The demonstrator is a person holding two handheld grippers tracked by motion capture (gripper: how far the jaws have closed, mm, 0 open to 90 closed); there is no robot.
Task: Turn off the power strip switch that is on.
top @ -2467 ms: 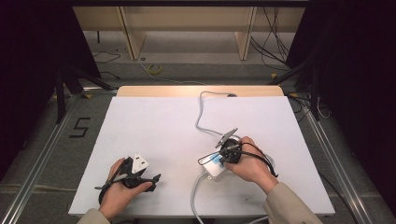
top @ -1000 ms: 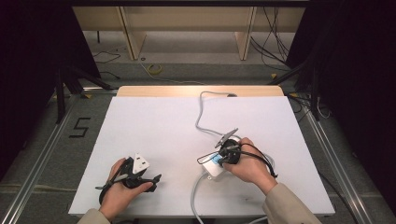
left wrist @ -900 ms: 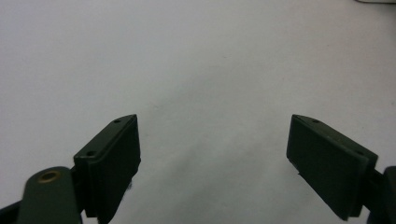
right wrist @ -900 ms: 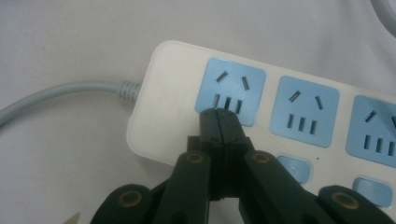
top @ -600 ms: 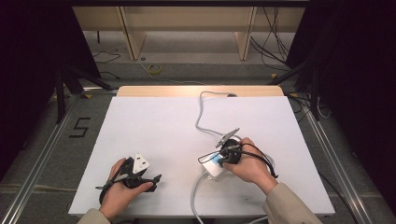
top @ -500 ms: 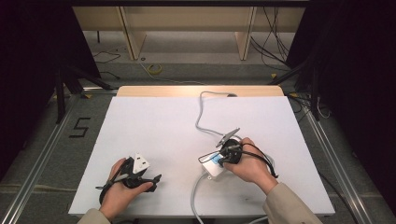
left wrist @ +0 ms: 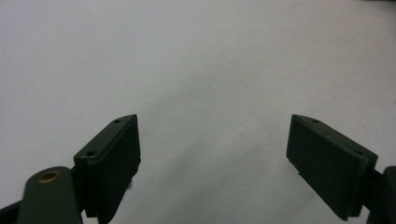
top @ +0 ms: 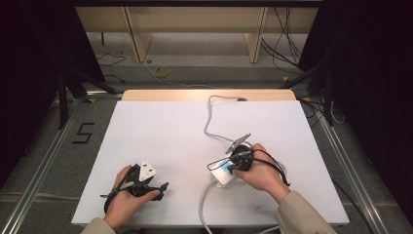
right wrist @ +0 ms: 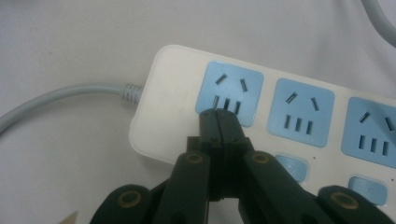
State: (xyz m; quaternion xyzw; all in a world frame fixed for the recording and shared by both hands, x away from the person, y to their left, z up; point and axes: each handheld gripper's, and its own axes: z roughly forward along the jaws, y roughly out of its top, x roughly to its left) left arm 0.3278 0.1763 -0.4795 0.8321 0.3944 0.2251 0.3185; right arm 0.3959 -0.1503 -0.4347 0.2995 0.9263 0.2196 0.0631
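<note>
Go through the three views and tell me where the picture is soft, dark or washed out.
High view: table evenly bright, surroundings nearly black. Left gripper view: open fingers dark and slightly soft, with faint shadows on plain white. Right gripper view: power strip and its blue sockets fairly sharp, no glare, the closed fingers up close.

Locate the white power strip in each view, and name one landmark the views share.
High view: the power strip lies near the table's front edge, right of centre, partly under the right hand.
Left gripper view: not in it; open tongs over bare white tabletop.
Right gripper view: it runs from centre to the right edge, blue sockets up, shut tongs over it.
Shared landmark: the white tabletop.
</note>
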